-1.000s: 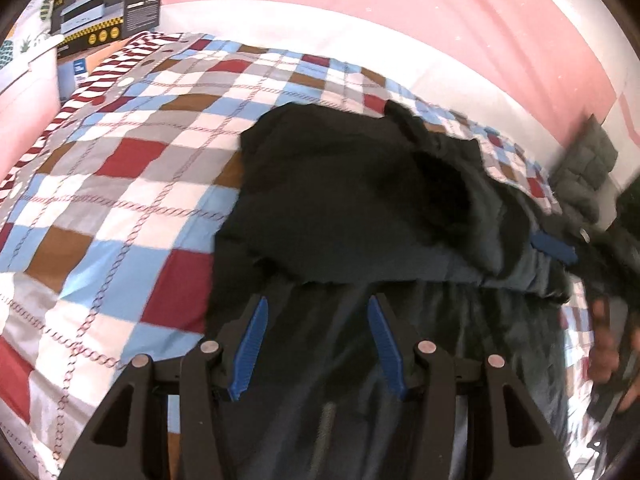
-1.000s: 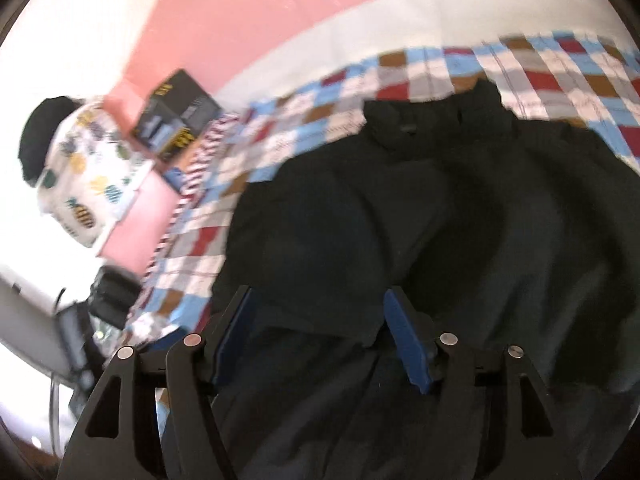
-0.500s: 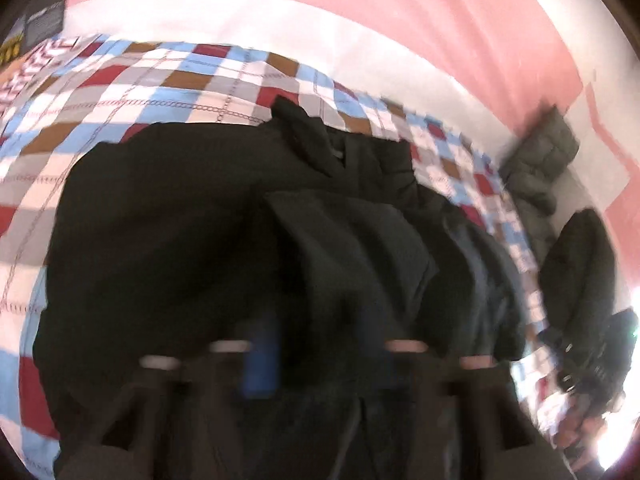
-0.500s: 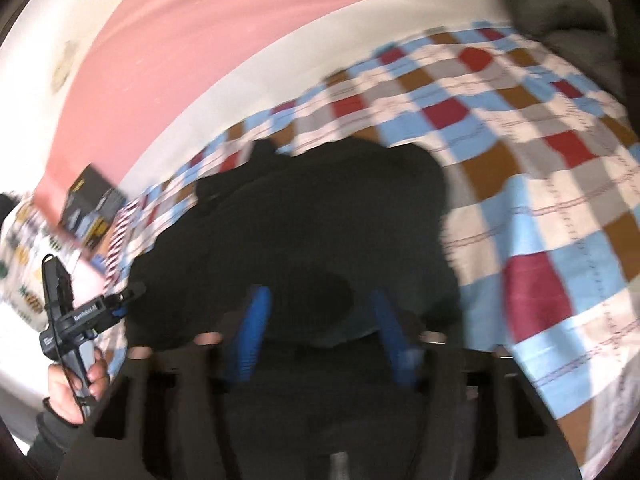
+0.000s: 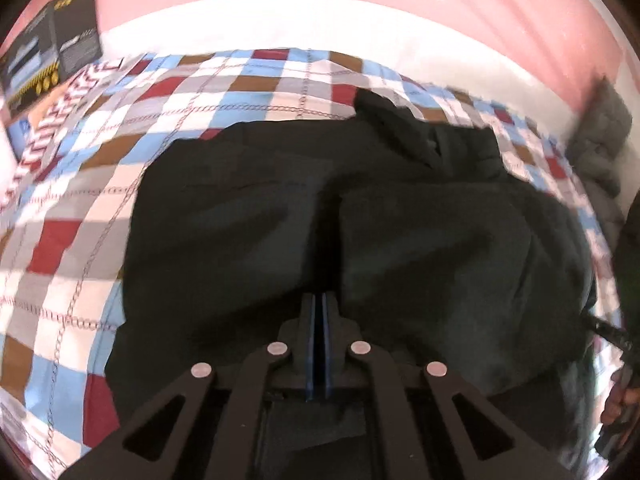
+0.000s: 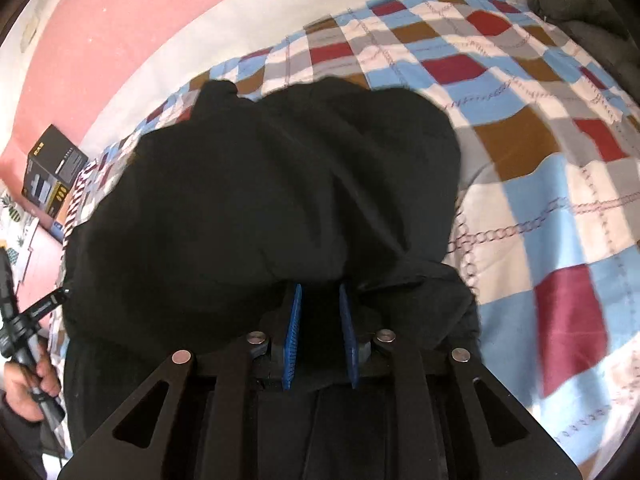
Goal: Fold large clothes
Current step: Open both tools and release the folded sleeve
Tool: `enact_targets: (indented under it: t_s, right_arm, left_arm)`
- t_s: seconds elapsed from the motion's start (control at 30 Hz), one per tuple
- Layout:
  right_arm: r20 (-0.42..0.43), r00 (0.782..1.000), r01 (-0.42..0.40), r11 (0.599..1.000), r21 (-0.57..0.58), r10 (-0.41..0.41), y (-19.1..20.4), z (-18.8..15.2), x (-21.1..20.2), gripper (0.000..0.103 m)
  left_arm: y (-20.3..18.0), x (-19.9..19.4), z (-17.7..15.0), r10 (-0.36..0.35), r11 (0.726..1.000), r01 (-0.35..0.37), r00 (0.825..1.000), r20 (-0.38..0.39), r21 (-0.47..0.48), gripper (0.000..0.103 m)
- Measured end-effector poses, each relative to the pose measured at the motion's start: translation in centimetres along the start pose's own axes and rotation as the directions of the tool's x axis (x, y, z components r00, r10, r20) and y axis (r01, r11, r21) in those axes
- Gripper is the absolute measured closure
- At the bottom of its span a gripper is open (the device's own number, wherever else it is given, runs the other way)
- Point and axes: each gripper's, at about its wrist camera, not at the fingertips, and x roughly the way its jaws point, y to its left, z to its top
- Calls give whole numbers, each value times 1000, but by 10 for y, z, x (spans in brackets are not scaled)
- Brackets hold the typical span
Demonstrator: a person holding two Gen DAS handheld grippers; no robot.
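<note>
Pinching black garment (image 5: 400, 216): left gripper (image 5: 319, 308); right gripper (image 6: 320, 300)

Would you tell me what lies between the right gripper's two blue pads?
Black garment fabric fills the gap between the right gripper's pads, seen in the right wrist view.

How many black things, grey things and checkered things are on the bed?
Black: 2, the black garment and the printed box
Grey: 1, the quilted grey item
Checkered: 1, the bedspread
Total: 4
</note>
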Motion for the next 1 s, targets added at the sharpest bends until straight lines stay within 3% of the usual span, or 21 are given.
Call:
enact_targets:
  t_s: [0.13,0.2,0.37,0.43,0.57,0.63,0.77,0.8,0.9,1.0]
  right_arm:
    - [85,996,19,1000,-18,-17,-7,6,-35,83]
    - [117,992,40,999,-12,-39,-11,19,-40,83]
    - [106,992,70,998,2,-69,-12,51,-8,83]
    - [81,994,80,997,-7,-80,-11,56,6,83]
    - [24,991,130,991,-41,-129,-18,58,38,85]
    - [22,989,150,986,-72,-149,-18,57,47,85]
    - [28,980,199,977,-73,-197,-8,58,39,85]
    - [48,980,198,978,-71,-195,-3,58,32,85]
    - [133,988,90,991,-103,-76,27,52,3,84]
    - [111,994,10,983,-185,11,67,44,6,84]
  left_arm:
    - [15,-42,3,-45,997,52,992,117,-58,100]
    - [9,-55,11,-104,992,113,982,158,-52,99]
    - [-43,-31,32,-146,987,136,982,123,89,97]
    - [-56,-3,35,-134,986,126,988,75,111,97]
    - [-60,52,28,-10,987,5,1000,30,161,96]
    - [-57,62,23,12,983,-24,998,64,185,96]
    - [-55,66,25,24,985,-32,998,50,170,97]
    - [-54,63,26,26,985,-33,999,47,167,97]
    - [-51,50,24,25,986,-34,998,57,165,97]
    - [-39,38,18,10,991,-17,998,56,133,97]
